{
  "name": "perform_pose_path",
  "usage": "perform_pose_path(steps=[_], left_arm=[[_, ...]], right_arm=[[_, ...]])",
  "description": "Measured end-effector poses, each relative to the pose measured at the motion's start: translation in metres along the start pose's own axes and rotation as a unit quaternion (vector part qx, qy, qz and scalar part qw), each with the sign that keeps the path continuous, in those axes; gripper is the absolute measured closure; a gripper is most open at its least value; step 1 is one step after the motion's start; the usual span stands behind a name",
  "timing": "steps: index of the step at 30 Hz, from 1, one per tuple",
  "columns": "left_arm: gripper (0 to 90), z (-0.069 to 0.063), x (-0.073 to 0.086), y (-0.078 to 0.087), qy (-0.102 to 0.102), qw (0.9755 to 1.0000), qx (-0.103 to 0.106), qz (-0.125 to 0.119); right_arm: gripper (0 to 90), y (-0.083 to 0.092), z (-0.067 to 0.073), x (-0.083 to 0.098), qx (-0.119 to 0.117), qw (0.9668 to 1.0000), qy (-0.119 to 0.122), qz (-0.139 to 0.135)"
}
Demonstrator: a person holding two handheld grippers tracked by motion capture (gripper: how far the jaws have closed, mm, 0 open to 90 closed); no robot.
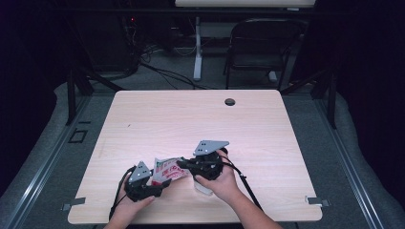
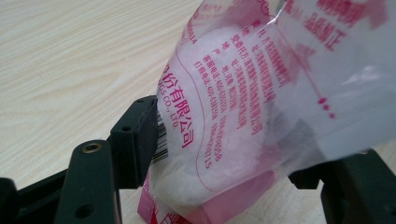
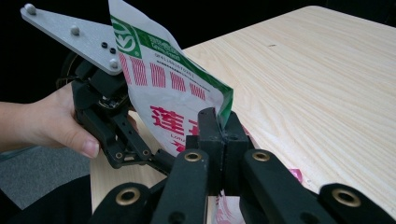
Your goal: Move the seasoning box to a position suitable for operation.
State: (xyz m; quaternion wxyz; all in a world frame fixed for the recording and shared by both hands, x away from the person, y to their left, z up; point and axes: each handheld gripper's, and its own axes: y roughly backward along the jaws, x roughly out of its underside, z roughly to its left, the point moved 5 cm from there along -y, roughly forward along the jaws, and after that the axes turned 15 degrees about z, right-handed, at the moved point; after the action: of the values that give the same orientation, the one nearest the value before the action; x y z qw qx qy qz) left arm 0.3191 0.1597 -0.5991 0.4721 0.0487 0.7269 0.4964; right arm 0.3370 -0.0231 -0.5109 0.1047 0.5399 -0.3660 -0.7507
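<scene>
Around the table (image 1: 143, 119), from left to right: dark floor with black cables (image 1: 162, 71), then a white post (image 1: 197, 47), then a black chair (image 1: 260, 45) at the back. Near the far edge of the table, a small round hole (image 1: 230, 101). On the wood itself, just the bag (image 1: 168, 171), down near the close edge and a bit left of the middle. Nothing in the way on the table.

Lots of bare wood to the left, to the right and far back. Little room toward the close edge, with the left hand (image 1: 131, 202) right at that edge and the right hand (image 1: 222, 183) just inside it. Both corners on the close side free, each with a small metal clip.

Now the jaws, left first. Left gripper (image 1: 165, 182): low on the left side of the bag, pointing right. In the left gripper view, jaws wide apart with the see-through bag, full of white stuff and red print, sitting between them. Left jaw just beside the bar code on the bag; right jaw well off to the side, partly behind the plastic. No squeeze to see there.

Right gripper (image 1: 182, 164): just right of the bag, pointing left. In the right gripper view, jaws pressed together on the green edge of the bag, pinching it tight. Bag standing up tilted between the two grippers, bottom end down by the table.
</scene>
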Motion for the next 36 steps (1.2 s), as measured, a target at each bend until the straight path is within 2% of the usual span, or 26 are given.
perform_pose_path(steps=[6, 8, 10, 15, 23, 24, 36], left_arm=[[32.0, 0.000, 0.002, -0.005, 0.002, 1.0000, -0.004, 0.007], [32.1, 0.001, 0.002, -0.008, 0.003, 0.9999, -0.002, 0.016], [32.2, 0.002, 0.003, -0.012, 0.011, 0.9997, 0.000, 0.023], [33.3, 0.001, 0.005, -0.017, 0.011, 0.9992, -0.003, 0.038], [34.3, 0.002, 0.005, -0.020, 0.022, 0.9989, 0.003, 0.041], [34.4, 0.003, 0.005, -0.020, 0.016, 0.9989, -0.001, 0.043], [36.5, 0.002, 0.005, -0.023, 0.023, 0.9986, 0.000, 0.047]], right_arm=[[89.9, 0.001, 0.000, -0.001, 0.000, 1.0000, -0.002, -0.002], [89.8, 0.001, 0.000, -0.001, -0.001, 1.0000, -0.004, -0.004], [89.8, 0.001, 0.000, -0.001, -0.001, 1.0000, -0.005, -0.006], [89.9, 0.001, -0.001, -0.002, -0.002, 0.9999, -0.007, -0.008], [89.9, 0.001, -0.001, -0.003, -0.007, 0.9999, -0.009, -0.011], [90.0, 0.001, -0.001, -0.003, -0.007, 0.9999, -0.009, -0.011], [89.9, 0.002, -0.001, -0.003, -0.007, 0.9998, -0.009, -0.013]])
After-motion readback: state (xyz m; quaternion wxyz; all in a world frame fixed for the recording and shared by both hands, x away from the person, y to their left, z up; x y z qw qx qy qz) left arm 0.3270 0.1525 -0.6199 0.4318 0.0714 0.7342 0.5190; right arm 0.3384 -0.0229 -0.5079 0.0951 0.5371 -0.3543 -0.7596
